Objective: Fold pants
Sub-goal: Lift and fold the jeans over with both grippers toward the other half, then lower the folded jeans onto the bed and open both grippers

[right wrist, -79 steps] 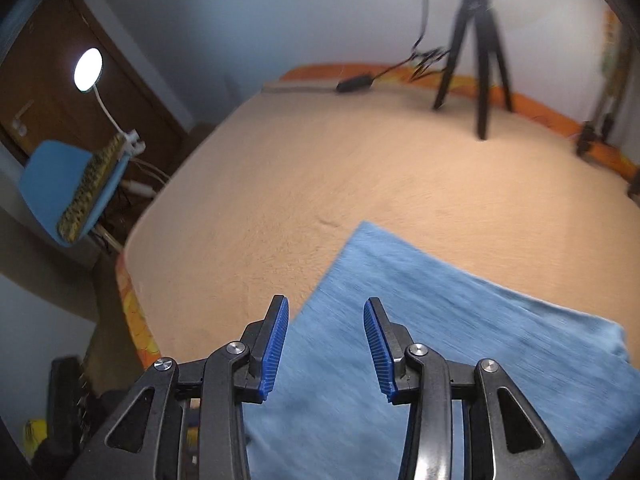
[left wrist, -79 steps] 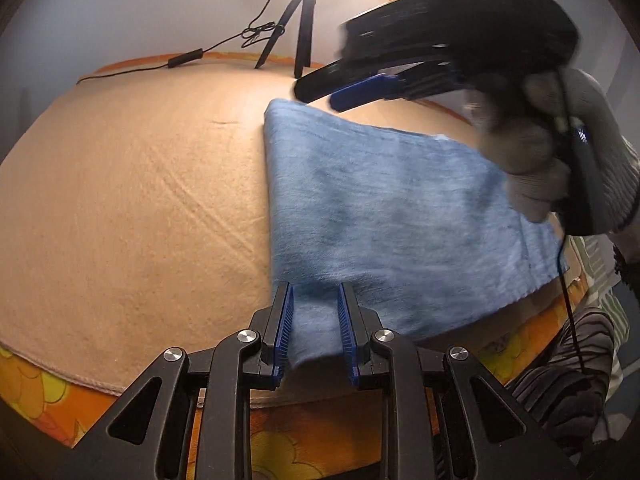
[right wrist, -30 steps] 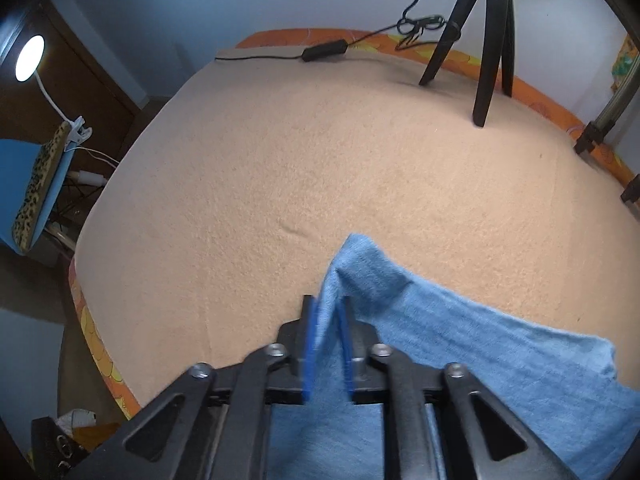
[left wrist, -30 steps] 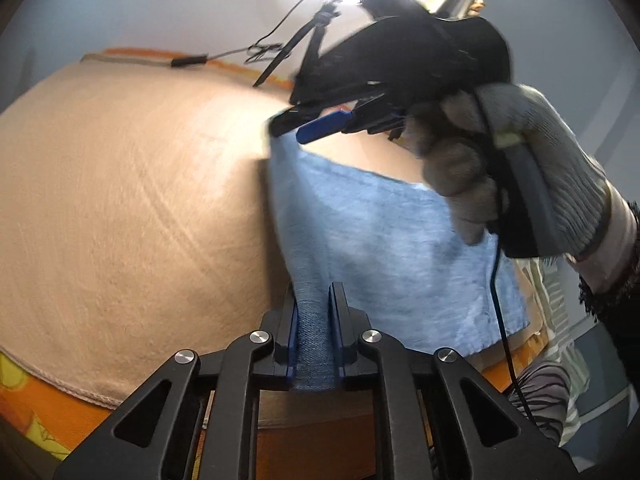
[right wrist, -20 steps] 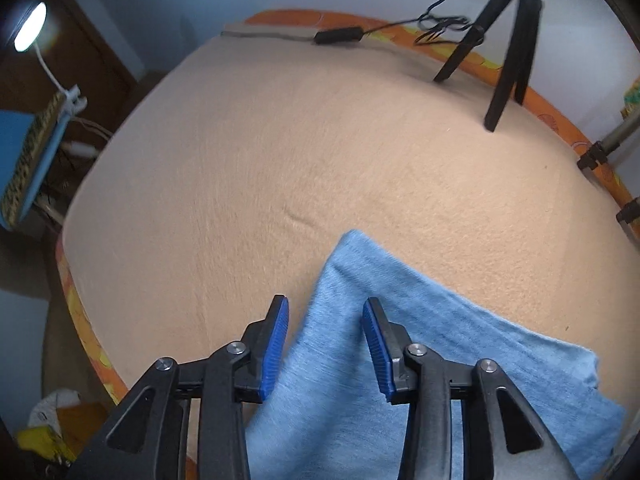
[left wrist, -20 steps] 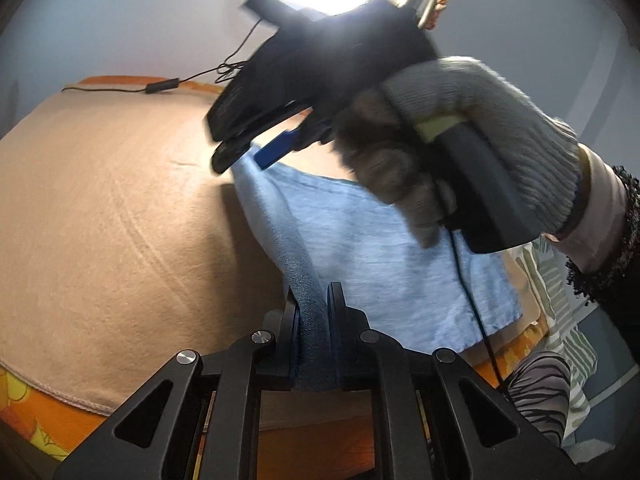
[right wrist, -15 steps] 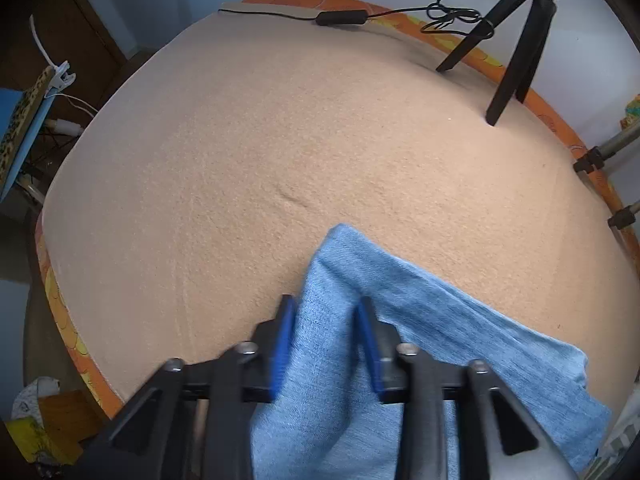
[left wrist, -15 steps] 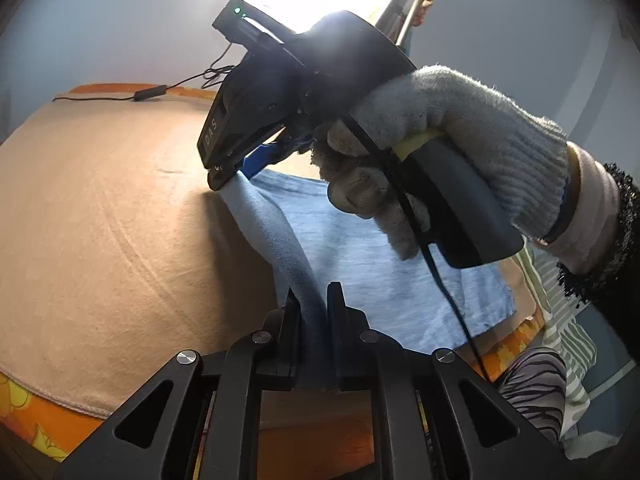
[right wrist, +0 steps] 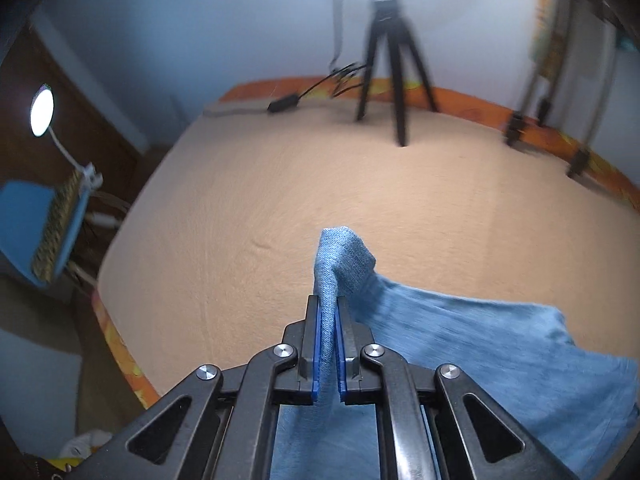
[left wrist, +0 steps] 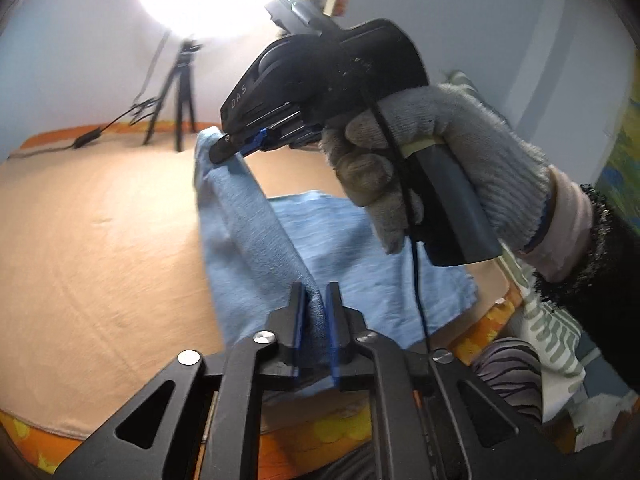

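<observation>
Two tongs (left (left wrist: 315,320), right (right wrist: 329,334)) pinching one pants (left wrist: 352,256).

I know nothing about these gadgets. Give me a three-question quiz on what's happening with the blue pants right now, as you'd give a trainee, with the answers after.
1. True or false: the right gripper is empty.
2. What do the left gripper and the right gripper both clamp?
A. the tripod
B. the blue pants
C. the black cable
3. Fill in: the rest of the pants rests on the ___-coloured blanket.

Key
1. False: its fingers are shut on an edge of the pants, which the left wrist view shows lifted off the blanket.
2. B: each gripper pinches one end of the same edge.
3. Peach (a light tan).
</observation>
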